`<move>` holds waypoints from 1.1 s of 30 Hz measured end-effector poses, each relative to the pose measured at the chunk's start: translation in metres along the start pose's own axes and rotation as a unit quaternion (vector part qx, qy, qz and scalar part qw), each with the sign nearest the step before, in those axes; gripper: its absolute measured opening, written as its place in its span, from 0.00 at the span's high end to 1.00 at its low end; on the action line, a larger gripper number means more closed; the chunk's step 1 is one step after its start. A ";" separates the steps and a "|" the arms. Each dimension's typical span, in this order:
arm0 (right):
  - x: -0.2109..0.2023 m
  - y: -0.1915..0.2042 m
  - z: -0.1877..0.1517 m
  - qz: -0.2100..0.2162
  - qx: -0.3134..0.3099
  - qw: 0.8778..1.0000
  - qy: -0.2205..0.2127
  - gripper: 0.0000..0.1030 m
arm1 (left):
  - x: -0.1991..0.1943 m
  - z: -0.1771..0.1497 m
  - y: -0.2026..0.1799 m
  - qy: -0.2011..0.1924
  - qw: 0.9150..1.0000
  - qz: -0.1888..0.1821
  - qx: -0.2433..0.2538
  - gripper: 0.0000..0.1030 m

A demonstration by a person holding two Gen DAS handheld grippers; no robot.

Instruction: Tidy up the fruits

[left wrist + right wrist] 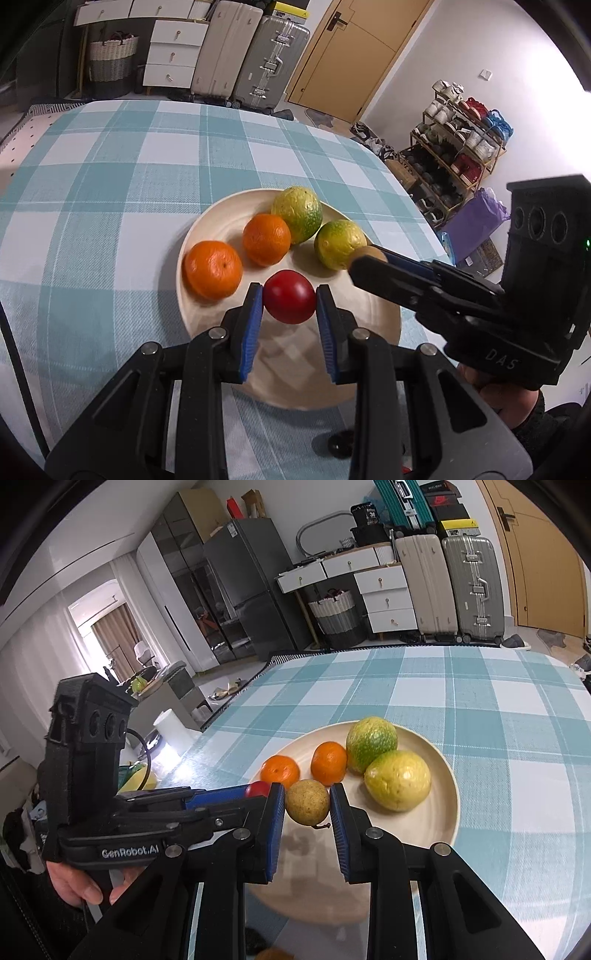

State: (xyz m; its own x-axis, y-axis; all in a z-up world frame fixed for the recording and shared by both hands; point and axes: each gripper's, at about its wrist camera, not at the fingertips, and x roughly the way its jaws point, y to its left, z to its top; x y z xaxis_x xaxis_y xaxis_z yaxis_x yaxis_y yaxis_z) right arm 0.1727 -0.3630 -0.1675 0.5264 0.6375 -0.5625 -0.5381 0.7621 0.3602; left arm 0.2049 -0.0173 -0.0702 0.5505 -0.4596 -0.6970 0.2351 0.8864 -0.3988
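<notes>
Currently: worktop (110, 166) has a checked cloth, plate (207, 229) near its front-right edge. Left gripper (289, 301) fingers clamp a red fruit (290, 302), right gripper (307, 805) fingers clamp a brownish fruit (307, 806), both over the plate's near side. Oranges (213, 269), green-yellow fruits (297, 214) on the plate. Bare cloth behind and left; suitcases (269, 62), door (354, 48) beyond.

A plate (207, 229) sits on a table (110, 177). Four fruits (266, 240) lie in a row across it. Two more fruits, each held between gripper fingers, hover over its near edge.
</notes>
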 end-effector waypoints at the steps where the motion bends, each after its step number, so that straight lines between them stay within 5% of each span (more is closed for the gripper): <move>1: 0.004 -0.002 0.003 -0.001 0.002 1.000 0.003 0.75 | 0.002 0.001 0.000 0.002 1.000 -0.001 0.001 0.75; 16: 0.035 -0.018 0.022 -0.016 0.014 0.999 0.027 0.75 | 0.028 0.016 0.006 0.013 0.999 -0.024 -0.016 0.75; 22: 0.028 -0.024 0.024 -0.025 0.025 0.999 0.014 0.59 | 0.020 0.018 0.002 0.005 1.000 -0.026 -0.007 0.74; 33: -0.018 -0.023 0.020 -0.031 0.039 0.998 -0.034 0.51 | -0.015 0.003 0.002 -0.010 1.000 0.002 -0.015 0.61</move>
State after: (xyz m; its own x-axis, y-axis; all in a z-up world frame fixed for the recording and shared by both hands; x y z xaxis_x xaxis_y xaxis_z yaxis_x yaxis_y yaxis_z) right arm 0.1887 -0.3902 -0.1509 0.6020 0.5923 -0.5356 -0.4514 0.8057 0.3836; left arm 0.1995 -0.0086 -0.0584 0.5673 -0.4540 -0.6870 0.2080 0.8863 -0.4138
